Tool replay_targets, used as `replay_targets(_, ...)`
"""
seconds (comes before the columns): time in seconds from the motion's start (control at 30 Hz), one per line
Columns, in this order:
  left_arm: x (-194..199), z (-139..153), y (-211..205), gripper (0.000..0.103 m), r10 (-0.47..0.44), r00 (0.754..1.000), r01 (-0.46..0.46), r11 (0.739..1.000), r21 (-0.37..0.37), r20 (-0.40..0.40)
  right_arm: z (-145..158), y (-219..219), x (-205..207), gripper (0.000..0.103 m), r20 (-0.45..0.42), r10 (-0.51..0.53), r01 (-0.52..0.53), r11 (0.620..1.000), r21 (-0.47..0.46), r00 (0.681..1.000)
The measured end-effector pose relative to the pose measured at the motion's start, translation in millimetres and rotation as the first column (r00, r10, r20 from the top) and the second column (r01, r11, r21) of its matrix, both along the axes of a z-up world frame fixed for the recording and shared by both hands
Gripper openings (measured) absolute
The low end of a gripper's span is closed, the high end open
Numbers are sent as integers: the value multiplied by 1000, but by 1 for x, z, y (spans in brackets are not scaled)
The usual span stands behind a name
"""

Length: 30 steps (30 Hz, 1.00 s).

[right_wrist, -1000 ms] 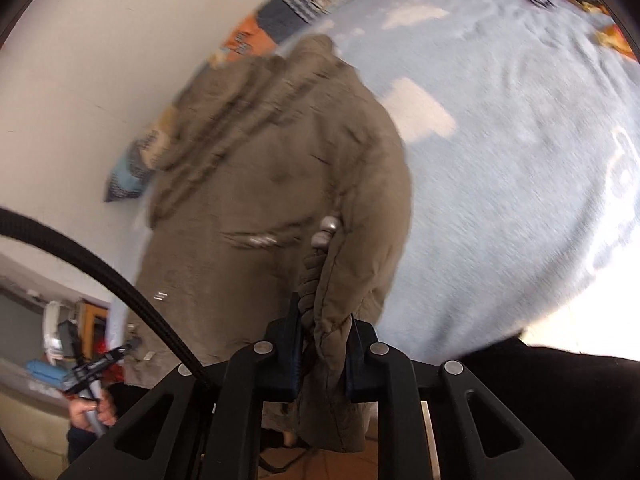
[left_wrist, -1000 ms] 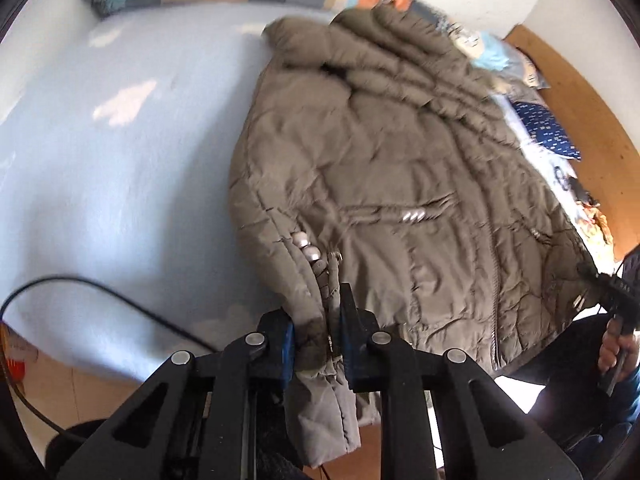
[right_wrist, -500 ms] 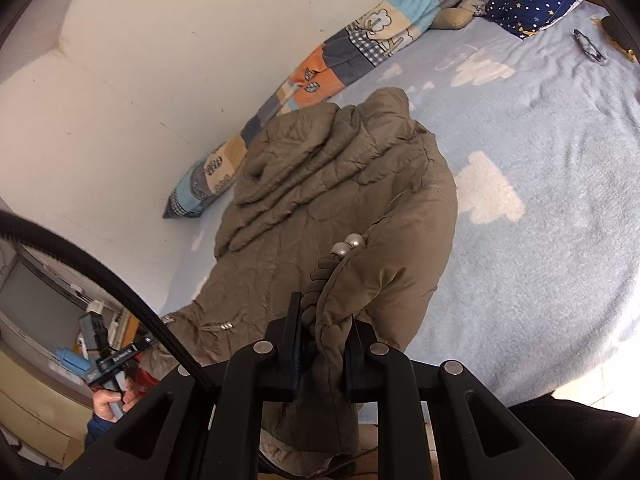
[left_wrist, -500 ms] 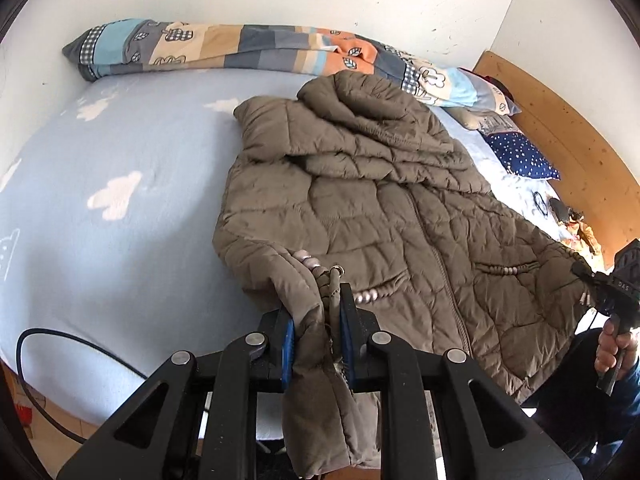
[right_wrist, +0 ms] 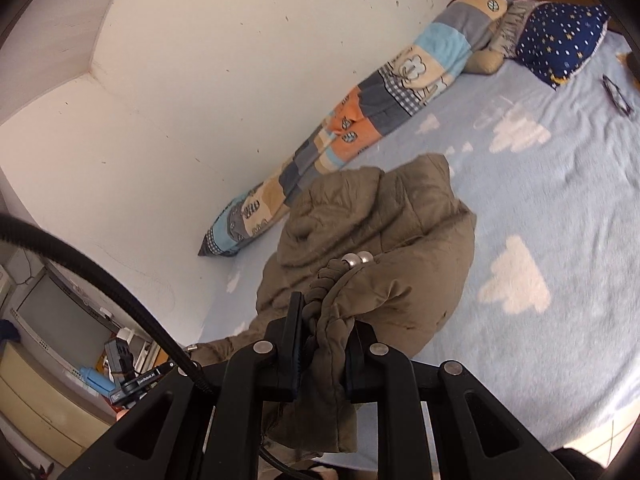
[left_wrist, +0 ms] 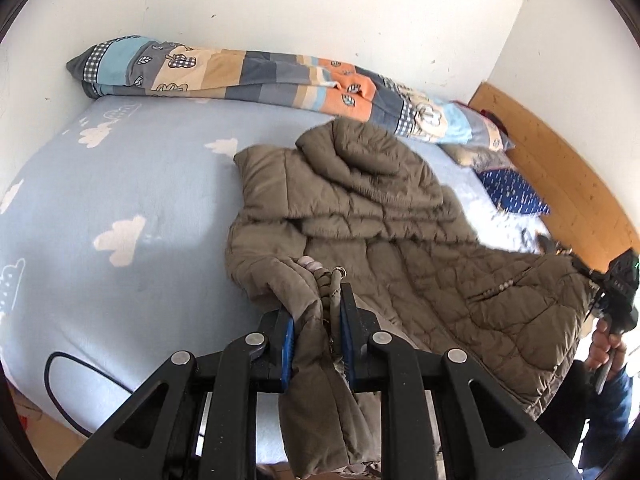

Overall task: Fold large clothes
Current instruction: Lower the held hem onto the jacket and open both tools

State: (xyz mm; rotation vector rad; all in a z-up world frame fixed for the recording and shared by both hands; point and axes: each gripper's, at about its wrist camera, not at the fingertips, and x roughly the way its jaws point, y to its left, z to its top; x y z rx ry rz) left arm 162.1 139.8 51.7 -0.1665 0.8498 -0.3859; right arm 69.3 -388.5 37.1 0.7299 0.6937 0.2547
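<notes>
An olive quilted hooded jacket [left_wrist: 400, 232] lies on the light blue cloud-print bed [left_wrist: 120, 184], hood toward the wall. My left gripper [left_wrist: 318, 320] is shut on the jacket's bottom hem at one corner, and fabric hangs below its jaws. My right gripper [right_wrist: 324, 340] is shut on the hem at the other corner of the jacket [right_wrist: 380, 248], which bunches up over the fingers. In the left wrist view the right gripper [left_wrist: 612, 292] shows at the far right edge with a hand [left_wrist: 604, 348] under it. Both hem corners are lifted off the bed.
A patchwork quilt roll [left_wrist: 248, 76] runs along the wall. A dark blue starry pillow [right_wrist: 560, 40] and eyeglasses [right_wrist: 618, 94] lie near the wooden headboard [left_wrist: 560, 160]. A black cable [left_wrist: 76, 392] trails over the bed edge. Drawers and clutter [right_wrist: 60, 360] stand left of the bed.
Both grippers have risen with the jacket's hem and tilted up, so more of the wall and the quilt roll shows. The lower jacket has lifted off the bed and bunches toward the hood.
</notes>
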Motion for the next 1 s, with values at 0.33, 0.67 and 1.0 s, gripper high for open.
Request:
replay_targets(0.33,56,37,8,19,5,1000,-4,997,-71,11,37,-15,53,16,58,-28,30,999,-30,998)
replay_targets(0.67,112,55,11,19,32,999,-32,994,-102,4,50,-30,123,16,114,-64,66,998,-8,991)
replay_targets(1.0,163,58,12,19,56,998,-56,991,-123,-9,42,-48,178,16,120,-107,104,994,24,987)
